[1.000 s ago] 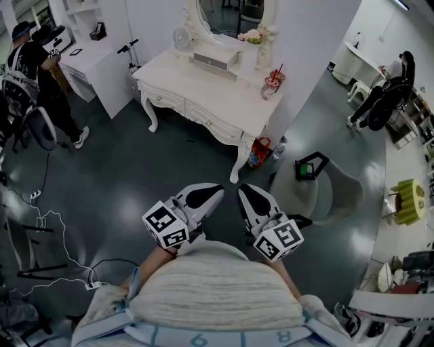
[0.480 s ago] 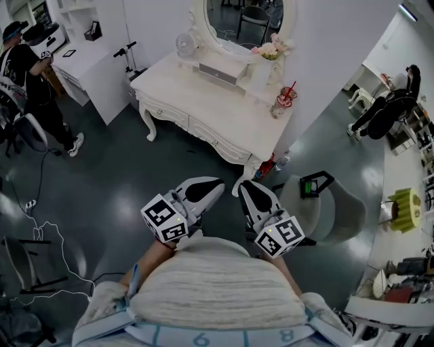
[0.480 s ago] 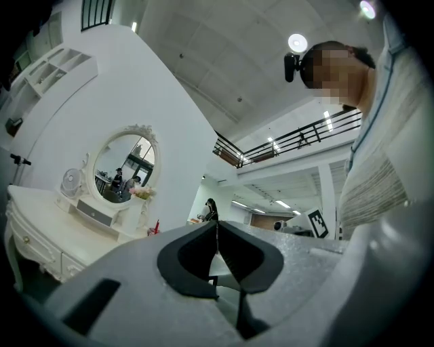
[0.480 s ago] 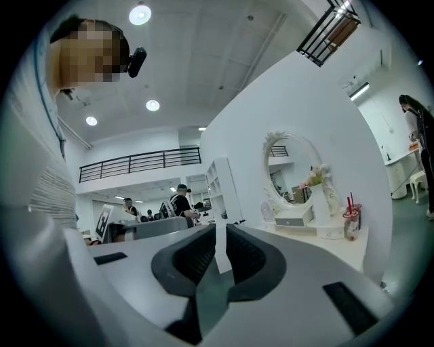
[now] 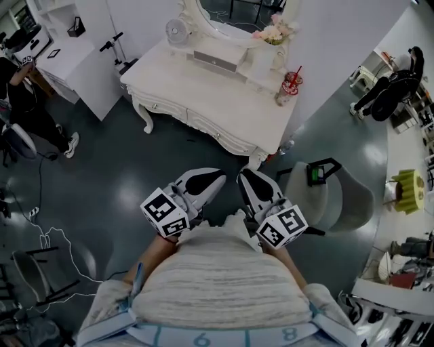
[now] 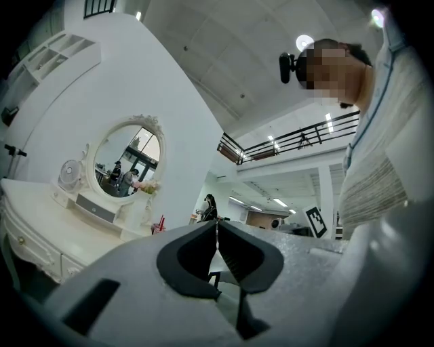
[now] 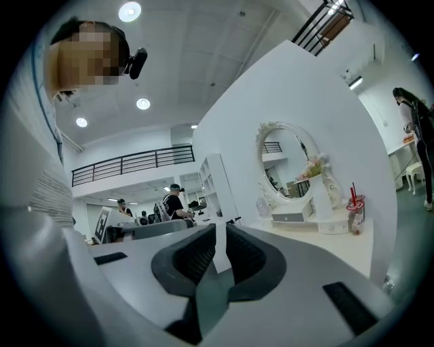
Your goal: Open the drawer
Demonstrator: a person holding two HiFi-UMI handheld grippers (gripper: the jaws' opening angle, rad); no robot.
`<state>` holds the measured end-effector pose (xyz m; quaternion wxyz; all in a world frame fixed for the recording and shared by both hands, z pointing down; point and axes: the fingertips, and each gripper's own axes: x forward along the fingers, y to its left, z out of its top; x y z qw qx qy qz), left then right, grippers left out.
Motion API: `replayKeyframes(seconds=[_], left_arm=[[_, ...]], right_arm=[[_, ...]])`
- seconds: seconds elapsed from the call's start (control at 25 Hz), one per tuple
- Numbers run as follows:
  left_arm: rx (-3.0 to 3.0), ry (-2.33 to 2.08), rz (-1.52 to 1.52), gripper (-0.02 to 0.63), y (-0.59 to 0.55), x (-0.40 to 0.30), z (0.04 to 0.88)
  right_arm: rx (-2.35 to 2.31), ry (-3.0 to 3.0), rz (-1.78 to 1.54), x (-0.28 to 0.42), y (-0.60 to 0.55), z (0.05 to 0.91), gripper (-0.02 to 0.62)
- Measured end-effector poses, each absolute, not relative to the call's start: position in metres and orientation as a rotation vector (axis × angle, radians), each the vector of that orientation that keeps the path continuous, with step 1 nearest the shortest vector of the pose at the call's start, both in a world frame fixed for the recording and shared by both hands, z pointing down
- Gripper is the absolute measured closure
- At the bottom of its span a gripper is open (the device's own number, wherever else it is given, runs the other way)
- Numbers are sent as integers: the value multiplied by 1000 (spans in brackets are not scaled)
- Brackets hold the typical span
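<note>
Seemingly approaching: left claw (image 5: 218,179) pressed together, right claw (image 5: 244,177) barely spread; next, reach the drawer (image 5: 214,133) at twelve o'clock.

Mirror (image 5: 224,10) and cup (image 5: 290,83) on dressing table (image 5: 224,101); chair (image 5: 342,200) right of it.

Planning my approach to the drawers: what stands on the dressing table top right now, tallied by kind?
Mirror: 1
Fan: 1
Small drawer box: 1
Vase of flowers: 1
Red cup with straw: 1
Total: 5
</note>
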<state>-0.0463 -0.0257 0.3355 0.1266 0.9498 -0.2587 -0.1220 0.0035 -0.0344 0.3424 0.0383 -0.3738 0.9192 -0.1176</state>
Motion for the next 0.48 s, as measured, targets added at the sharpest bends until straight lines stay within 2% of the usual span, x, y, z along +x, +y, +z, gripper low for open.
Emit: replayKeyframes(seconds=[0.48], left_arm=[[2744,-822,-311,592,-67,-33,355]], right_arm=[[-1109,2863,-399,16,-77,358,583]])
